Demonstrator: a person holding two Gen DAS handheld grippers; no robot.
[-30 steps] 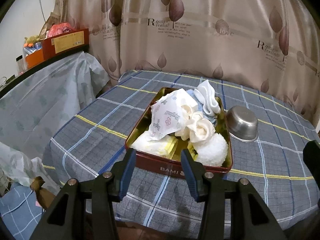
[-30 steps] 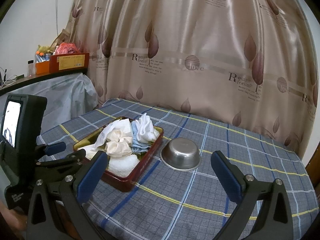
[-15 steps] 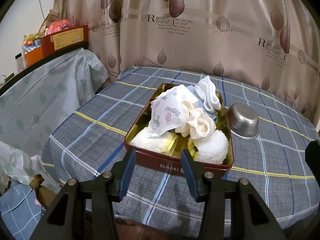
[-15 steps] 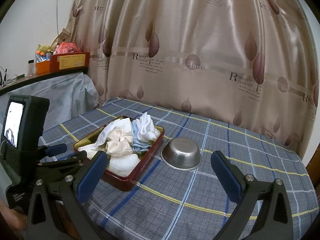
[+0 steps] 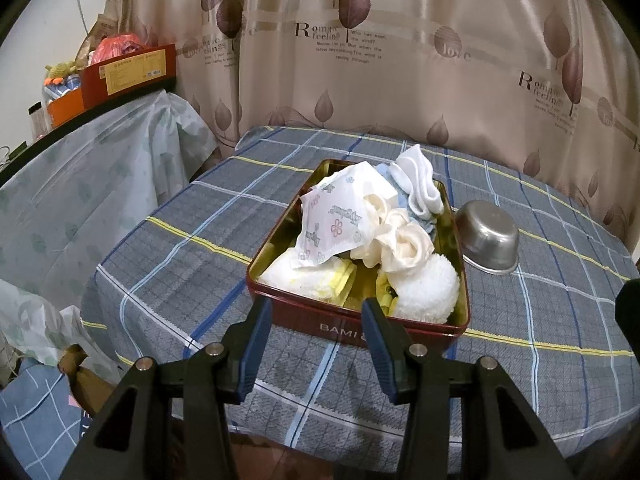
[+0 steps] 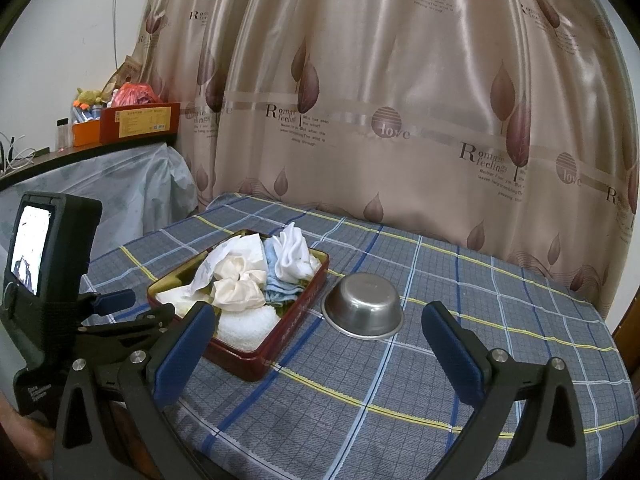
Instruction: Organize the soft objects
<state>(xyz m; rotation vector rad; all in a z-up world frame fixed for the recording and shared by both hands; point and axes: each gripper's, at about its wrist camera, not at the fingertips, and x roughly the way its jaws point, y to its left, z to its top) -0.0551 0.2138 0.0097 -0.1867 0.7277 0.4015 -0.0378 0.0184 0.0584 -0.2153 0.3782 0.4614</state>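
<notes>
A dark red tin tray (image 5: pixel 352 326) (image 6: pixel 280 346) on the checked tablecloth holds several soft things: a printed tissue pack (image 5: pixel 336 220), a cream scrunchie (image 5: pixel 404 248) (image 6: pixel 236 288), a white fluffy towel (image 5: pixel 428 290) (image 6: pixel 248 326), a white cloth (image 5: pixel 418 186) (image 6: pixel 294 256), a blue cloth (image 6: pixel 276 286) and a white-yellow folded cloth (image 5: pixel 316 280). My left gripper (image 5: pixel 316 344) hovers open just in front of the tray's near wall, holding nothing. In the right wrist view my right gripper (image 6: pixel 320 354) stands wide open and empty, nearer the table's front edge, with the left gripper's body at its left.
A steel bowl (image 5: pixel 488 244) (image 6: pixel 364 306) lies upside down right of the tray. A leaf-print curtain (image 6: pixel 400 100) hangs behind the table. At the left a plastic-covered counter (image 5: pixel 80 184) carries red and orange boxes (image 5: pixel 128 70). The table's front edge lies under the grippers.
The left wrist view has tipped up a little, so the tray sits lower in the picture. Neither gripper has opened or shut, and the objects in the tray lie as before.
</notes>
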